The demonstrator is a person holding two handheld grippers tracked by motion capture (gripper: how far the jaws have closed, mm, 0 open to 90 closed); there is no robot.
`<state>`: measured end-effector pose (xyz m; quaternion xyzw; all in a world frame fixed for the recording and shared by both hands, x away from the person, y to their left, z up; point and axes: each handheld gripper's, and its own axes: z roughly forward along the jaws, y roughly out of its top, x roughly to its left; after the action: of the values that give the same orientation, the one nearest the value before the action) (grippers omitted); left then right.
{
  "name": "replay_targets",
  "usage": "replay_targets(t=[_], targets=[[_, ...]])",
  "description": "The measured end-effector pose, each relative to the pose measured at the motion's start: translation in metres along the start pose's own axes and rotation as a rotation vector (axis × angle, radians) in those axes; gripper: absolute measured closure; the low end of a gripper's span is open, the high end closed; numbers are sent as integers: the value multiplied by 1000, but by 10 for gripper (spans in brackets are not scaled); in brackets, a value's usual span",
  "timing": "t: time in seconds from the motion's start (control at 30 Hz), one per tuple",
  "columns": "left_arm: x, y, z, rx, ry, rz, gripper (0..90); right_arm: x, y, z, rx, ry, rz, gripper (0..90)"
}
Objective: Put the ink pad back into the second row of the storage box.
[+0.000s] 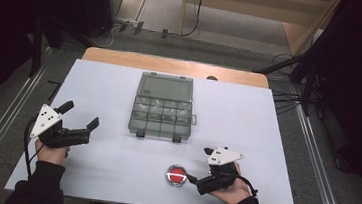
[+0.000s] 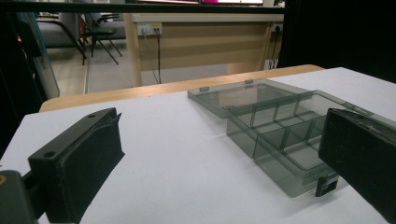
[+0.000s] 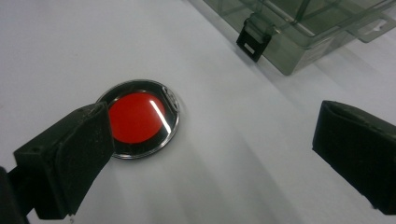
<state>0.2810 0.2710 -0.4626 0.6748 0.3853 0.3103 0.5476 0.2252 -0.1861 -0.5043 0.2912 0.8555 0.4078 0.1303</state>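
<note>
You find no readable text, label, brand, number or sign on anything here. The red disc (image 3: 138, 117) near the tabletop's front edge has a plain face, with only a glare streak across it. The grey compartment box (image 1: 162, 107) towards the far edge carries no lettering you can make out.

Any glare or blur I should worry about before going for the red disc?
Right gripper view: a thin white glare streak crosses the red disc, and the near jaws look soft. High view: the disc is small with bright rim reflections, and the white table is evenly lit. Left gripper view: the clear box is sharp, its near jaws blurred.
</note>
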Motion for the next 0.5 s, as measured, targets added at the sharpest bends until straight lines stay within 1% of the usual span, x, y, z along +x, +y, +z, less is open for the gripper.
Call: replay_targets(t=[0.17, 0.23, 0.5], targets=[[0, 0, 1, 1, -4, 1, 0, 4, 2, 4, 14, 13, -11, 0], [-1, 0, 1, 2, -6, 2, 0, 8, 3, 8, 28, 24, -17, 0], [-1, 0, 1, 2, -8, 4, 0, 19, 7, 19, 53, 47, -45, 0]])
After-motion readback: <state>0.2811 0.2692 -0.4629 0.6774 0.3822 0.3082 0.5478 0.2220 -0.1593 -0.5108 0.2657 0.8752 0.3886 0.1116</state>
